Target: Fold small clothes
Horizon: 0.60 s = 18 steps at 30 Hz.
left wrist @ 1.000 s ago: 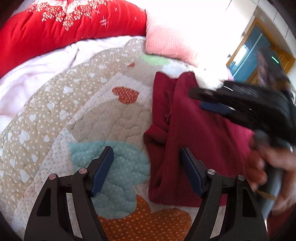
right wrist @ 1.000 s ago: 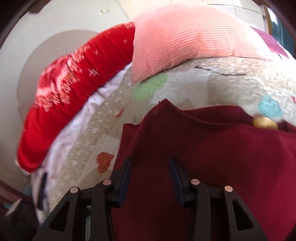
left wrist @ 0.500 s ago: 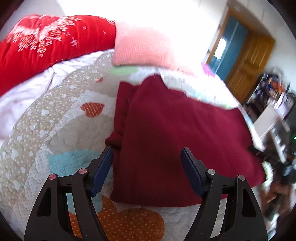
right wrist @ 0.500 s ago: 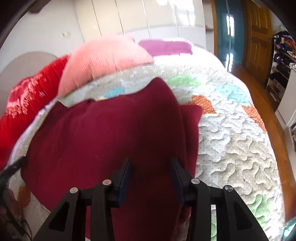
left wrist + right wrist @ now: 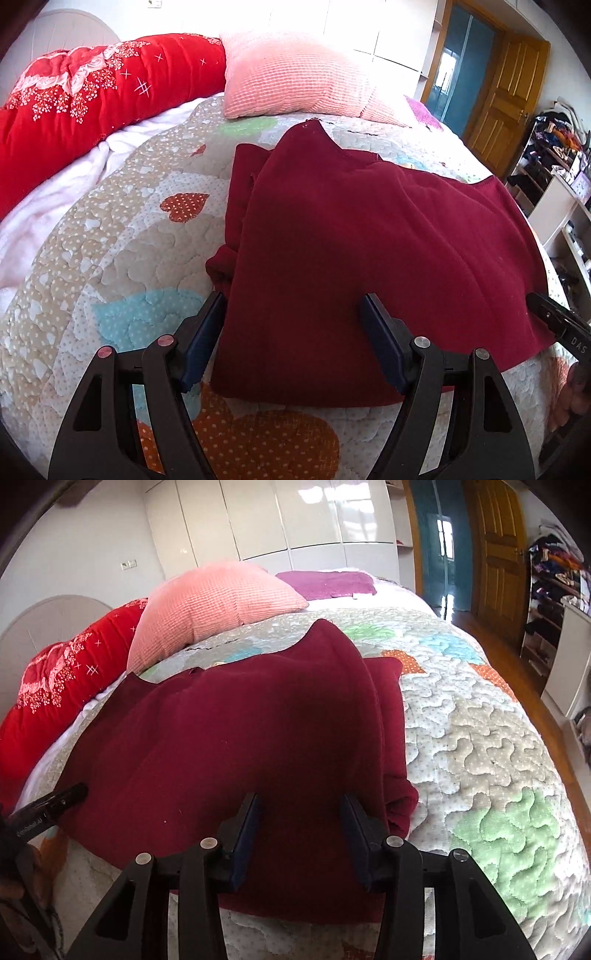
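Bedroom light falls from glossy white wardrobe doors across a bed covered by a quilted patchwork bedspread with hearts and pastel patches, which serves as the folding surface. At its head lie a red floral bolster and a pink waffle-textured pillow; a wooden door stands off to the side.

Spread on the bedspread is the dark red knit garment, lying flat with one side already turned inward, so a doubled strip and a bunched sleeve end show along its edge in the left wrist view. It looks partly folded, probably laid flat so the next fold can be made squarely.

The left gripper hovers over the garment's near corner with its blue-padded fingers spread wide and nothing between them; one finger sits outside the cloth edge, the other over it, a stance that would suit taking that edge. The right gripper is above the opposite near part of the garment, its jaws moderately apart and also empty. Each gripper's black tip shows at the margin of the other's view, so the two flank the garment, likely to lift its near hem together.
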Motion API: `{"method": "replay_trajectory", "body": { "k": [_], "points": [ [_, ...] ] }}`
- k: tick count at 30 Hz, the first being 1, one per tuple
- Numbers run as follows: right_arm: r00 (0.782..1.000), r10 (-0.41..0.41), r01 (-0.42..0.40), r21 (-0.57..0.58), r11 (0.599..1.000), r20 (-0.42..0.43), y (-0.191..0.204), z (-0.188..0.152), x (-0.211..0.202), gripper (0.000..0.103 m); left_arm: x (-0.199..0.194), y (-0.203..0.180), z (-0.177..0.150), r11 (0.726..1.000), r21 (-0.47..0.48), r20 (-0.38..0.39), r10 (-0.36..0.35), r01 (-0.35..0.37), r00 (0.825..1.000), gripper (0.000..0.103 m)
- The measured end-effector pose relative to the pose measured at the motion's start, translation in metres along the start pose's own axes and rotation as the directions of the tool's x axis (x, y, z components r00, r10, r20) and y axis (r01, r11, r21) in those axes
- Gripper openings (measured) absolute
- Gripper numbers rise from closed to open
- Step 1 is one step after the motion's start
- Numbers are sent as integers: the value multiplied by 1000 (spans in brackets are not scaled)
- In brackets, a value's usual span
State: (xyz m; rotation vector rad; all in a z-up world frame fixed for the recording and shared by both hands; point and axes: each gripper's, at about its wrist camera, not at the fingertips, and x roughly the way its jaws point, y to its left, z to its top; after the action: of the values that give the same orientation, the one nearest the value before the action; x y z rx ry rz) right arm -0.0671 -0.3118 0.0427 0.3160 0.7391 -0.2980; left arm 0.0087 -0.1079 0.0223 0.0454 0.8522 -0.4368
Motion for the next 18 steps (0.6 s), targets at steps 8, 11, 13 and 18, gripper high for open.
{"method": "replay_trajectory", "body": {
  "k": [8,11,13,18],
  "points": [
    [999,44,-44,-3,999,15,-3,-3,1,58,0,-5,-4,999,30,-5,20,-20,1000,75],
    [998,62,-62,-24,998,12,2,-5,2,72,-1,-6,-6,999,40,-4,27,-27,1000,76],
    [997,82,-81,-39,996,6,5,-5,4,78,0,-6,-7,999,39,-10,31,-31,999,78],
    [993,120,-120,-27,992,11,2,-5,5,81,1,-7,-7,998,47,-15,41,-40,999,78]
  ]
}}
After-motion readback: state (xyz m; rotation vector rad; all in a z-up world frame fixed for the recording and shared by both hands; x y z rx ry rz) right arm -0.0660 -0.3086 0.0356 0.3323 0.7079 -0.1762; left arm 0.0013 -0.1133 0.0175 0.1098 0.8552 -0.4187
